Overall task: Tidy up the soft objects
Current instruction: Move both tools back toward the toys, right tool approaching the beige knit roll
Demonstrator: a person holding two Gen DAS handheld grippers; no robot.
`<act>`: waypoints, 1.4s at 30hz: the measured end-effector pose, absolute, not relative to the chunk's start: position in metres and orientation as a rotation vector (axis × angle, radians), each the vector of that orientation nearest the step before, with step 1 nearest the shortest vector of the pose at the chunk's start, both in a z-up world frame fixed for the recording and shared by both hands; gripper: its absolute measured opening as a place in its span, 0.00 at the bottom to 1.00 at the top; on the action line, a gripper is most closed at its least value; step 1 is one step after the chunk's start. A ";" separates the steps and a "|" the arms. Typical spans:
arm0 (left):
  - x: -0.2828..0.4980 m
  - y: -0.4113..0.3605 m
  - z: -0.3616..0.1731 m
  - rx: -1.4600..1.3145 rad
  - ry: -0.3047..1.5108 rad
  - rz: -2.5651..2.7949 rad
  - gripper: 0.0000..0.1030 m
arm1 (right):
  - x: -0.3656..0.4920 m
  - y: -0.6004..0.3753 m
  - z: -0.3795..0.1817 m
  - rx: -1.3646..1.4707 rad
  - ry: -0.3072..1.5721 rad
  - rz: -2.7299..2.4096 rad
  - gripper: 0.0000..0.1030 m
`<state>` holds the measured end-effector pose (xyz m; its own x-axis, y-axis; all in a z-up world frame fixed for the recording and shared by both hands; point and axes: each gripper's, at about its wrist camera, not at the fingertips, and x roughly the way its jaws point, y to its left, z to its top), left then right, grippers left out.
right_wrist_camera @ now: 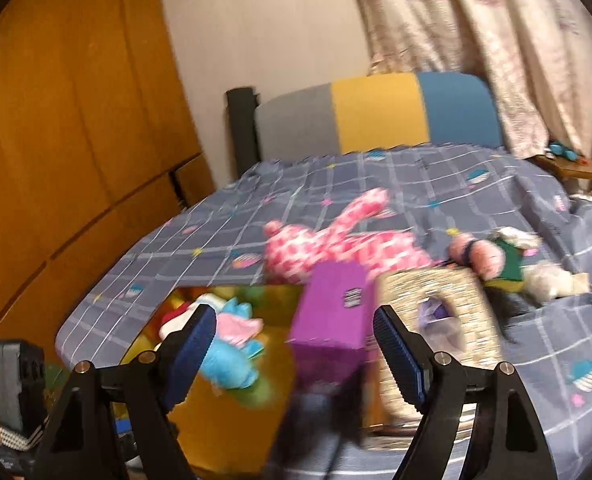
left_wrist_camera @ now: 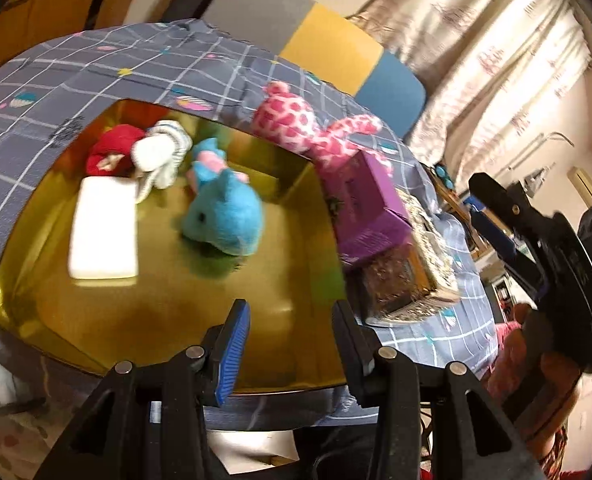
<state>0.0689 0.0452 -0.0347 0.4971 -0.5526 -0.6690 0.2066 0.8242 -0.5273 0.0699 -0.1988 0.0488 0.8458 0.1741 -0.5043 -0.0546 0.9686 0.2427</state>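
Tray (left_wrist_camera: 36,292) lying on bed (left_wrist_camera: 56,80); three plush toys (left_wrist_camera: 224,216) and pad (left_wrist_camera: 104,232) sitting inside it. Two boxes (left_wrist_camera: 372,208) standing just right of tray. Spotted plush (left_wrist_camera: 296,120) lying behind boxes, headboard (right_wrist_camera: 376,108) far behind.

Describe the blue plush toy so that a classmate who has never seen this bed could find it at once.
Start at the gold tray on the checked bedspread. The blue plush toy lies near its middle, right of the white block. It alone is bright blue, with pink trim.
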 end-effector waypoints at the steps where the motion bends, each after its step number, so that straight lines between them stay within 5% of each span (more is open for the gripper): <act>1: 0.068 0.041 -0.033 -0.401 0.944 -0.490 0.42 | 0.068 -0.207 0.050 0.233 0.542 0.103 0.79; 26: 0.056 -0.090 -0.012 -0.195 0.953 -0.752 0.42 | 0.058 -0.458 -0.070 0.367 0.773 -0.390 0.79; 33: 0.059 -0.121 -0.008 -0.157 0.967 -0.785 0.42 | 0.106 -0.528 -0.051 0.262 0.776 -0.479 0.79; 42: 0.061 -0.155 0.001 -0.084 0.970 -0.807 0.42 | 0.196 -0.563 -0.079 0.022 1.080 -0.185 0.80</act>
<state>0.0612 -0.1555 0.0009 0.3044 -0.6442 -0.7017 0.5729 0.7123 -0.4054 0.1964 -0.5627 -0.0789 0.4572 -0.1393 -0.8784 0.1608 0.9843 -0.0723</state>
